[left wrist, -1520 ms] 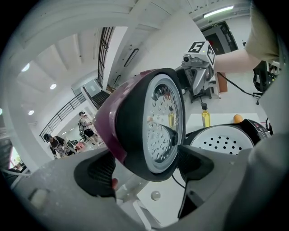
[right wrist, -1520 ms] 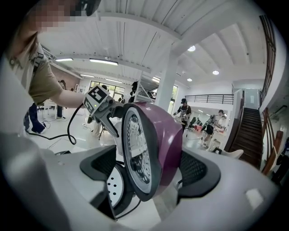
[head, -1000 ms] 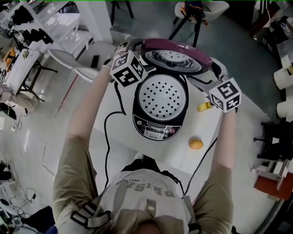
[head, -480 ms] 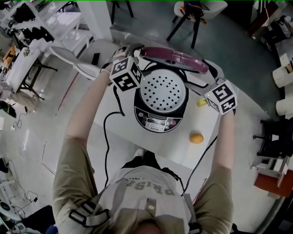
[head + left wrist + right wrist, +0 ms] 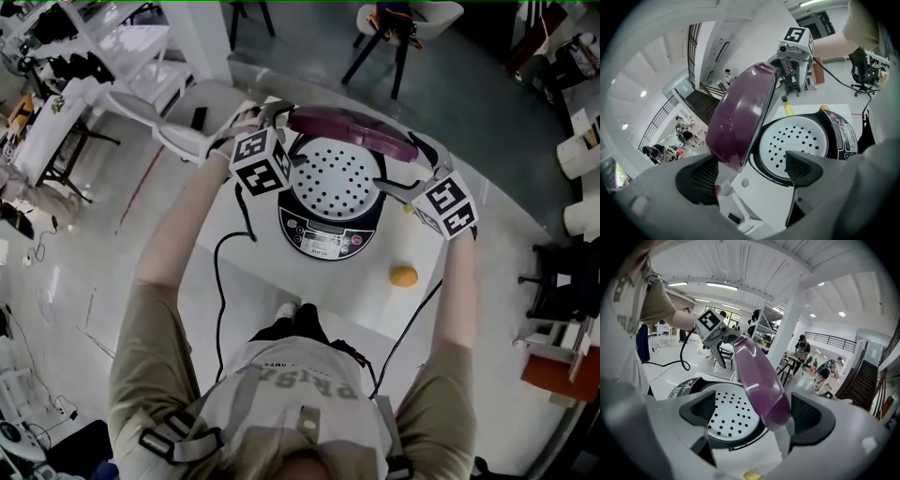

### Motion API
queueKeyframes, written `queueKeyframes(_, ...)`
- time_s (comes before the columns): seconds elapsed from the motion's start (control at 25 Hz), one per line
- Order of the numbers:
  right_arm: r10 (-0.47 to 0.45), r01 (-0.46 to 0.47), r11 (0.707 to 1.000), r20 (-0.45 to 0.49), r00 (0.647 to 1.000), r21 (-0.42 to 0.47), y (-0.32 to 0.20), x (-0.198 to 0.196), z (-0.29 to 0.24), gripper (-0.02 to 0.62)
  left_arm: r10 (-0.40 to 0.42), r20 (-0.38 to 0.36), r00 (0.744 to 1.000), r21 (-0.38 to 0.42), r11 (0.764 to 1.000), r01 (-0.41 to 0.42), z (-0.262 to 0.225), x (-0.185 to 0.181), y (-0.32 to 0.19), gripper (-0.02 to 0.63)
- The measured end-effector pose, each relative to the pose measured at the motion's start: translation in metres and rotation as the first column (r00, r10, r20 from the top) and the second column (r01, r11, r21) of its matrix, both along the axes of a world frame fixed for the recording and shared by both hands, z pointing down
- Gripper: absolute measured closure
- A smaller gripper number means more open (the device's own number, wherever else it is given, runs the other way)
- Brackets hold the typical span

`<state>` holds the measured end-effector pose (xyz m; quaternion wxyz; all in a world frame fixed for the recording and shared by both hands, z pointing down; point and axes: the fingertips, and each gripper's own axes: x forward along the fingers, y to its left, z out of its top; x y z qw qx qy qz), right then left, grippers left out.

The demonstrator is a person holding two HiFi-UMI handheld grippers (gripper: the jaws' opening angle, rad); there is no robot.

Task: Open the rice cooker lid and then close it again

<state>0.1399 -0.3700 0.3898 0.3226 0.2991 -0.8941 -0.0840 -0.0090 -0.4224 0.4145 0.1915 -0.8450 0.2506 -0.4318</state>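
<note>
The black rice cooker [image 5: 328, 234] stands on the white table [image 5: 281, 291], its perforated inner plate [image 5: 336, 180] showing. Its purple lid [image 5: 352, 127] is half raised, tilted over the pot. My left gripper [image 5: 275, 114] straddles the lid's left edge and my right gripper [image 5: 405, 161] straddles its right edge. In the left gripper view the lid [image 5: 740, 117] stands between the wide jaws of the left gripper [image 5: 750, 171], close to the left pad. In the right gripper view the right gripper's [image 5: 757, 416] jaws are opening, with the lid [image 5: 761, 380] between them, its rim close to the right pad.
An orange ball [image 5: 403, 275] and a small yellow object [image 5: 410, 208] lie on the table right of the cooker. A black cable [image 5: 220, 281] runs off the table's left side. Chairs, desks and shelves stand on the floor around.
The lid has swung down from wide open to half raised. Both grippers came down and toward me along with it, staying at its two edges.
</note>
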Motion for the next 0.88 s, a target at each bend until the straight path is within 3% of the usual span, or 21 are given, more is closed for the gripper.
queueKeyframes(0.44, -0.057, 0.052, 0.997, -0.097, 0.994, -0.058, 0.034, -0.003, 0.030, 0.101, 0.051, 0.090, 0.995, -0.042, 0.998, -0.047, 0.026, -0.008, 0.035, 0.137)
queueKeyframes(0.88, -0.132, 0.117, 0.986, -0.134, 0.982, -0.117, 0.062, -0.007, 0.050, 0.080, 0.113, 0.174, 0.978, -0.092, 0.991, -0.099, 0.048, -0.014, 0.062, 0.117)
